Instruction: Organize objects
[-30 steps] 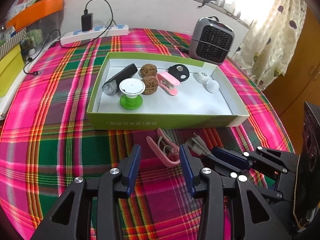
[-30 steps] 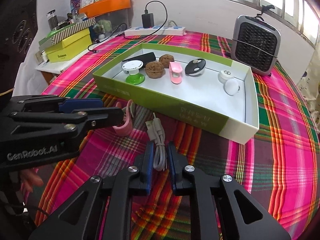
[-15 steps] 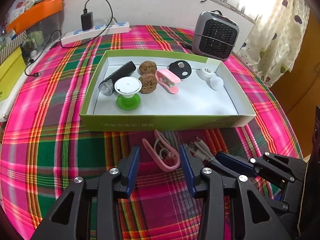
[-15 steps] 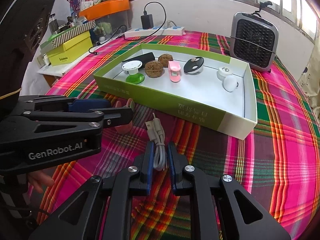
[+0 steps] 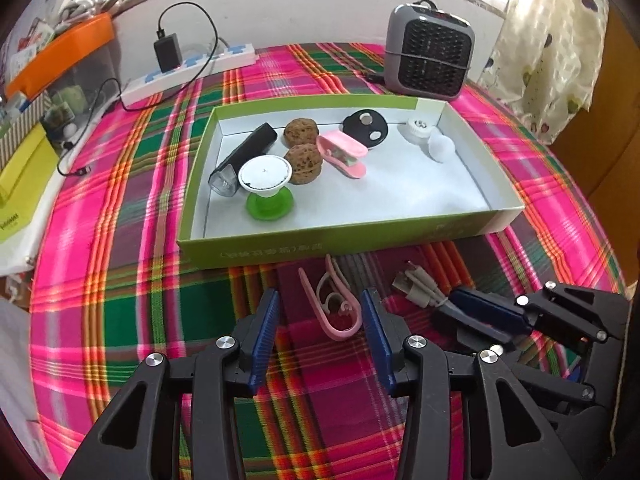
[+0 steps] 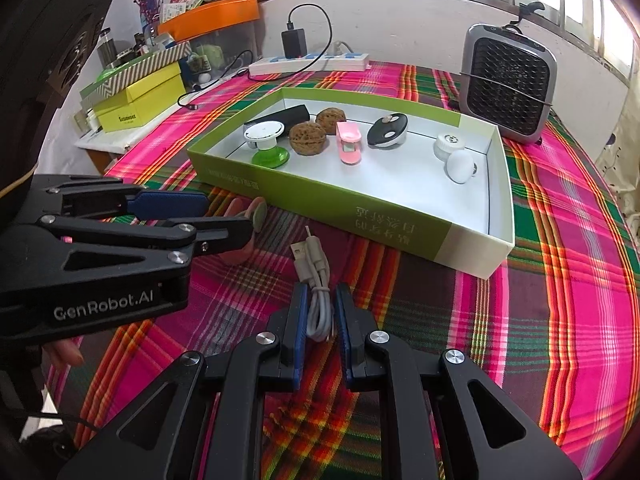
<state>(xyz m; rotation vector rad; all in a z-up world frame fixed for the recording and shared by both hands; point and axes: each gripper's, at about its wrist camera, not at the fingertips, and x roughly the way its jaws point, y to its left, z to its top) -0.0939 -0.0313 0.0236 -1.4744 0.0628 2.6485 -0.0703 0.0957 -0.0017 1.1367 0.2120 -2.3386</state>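
Observation:
A green box [image 5: 280,250] with a white floor [image 6: 400,168] holds several small items: a black tube [image 5: 244,154], two walnuts [image 5: 303,160], a pink clip [image 5: 342,152], a green-footed white cap [image 5: 265,184]. My left gripper [image 5: 320,312] is open, its pads either side of a pink clip [image 5: 330,308] that lies on the cloth before the box. My right gripper [image 6: 320,308] is shut on a coiled grey USB cable [image 6: 316,280], whose plugs point toward the box; it also shows in the left wrist view [image 5: 420,284].
The plaid tablecloth [image 5: 120,240] covers the table. A grey heater [image 5: 430,58] stands behind the box, a power strip with charger [image 5: 188,68] at the back left. Yellow boxes [image 6: 136,108] and an orange tray sit off the table's left side.
Both grippers have drawn back a little from the box. The right gripper stays closed on the cable; the left stays open around the pink clip.

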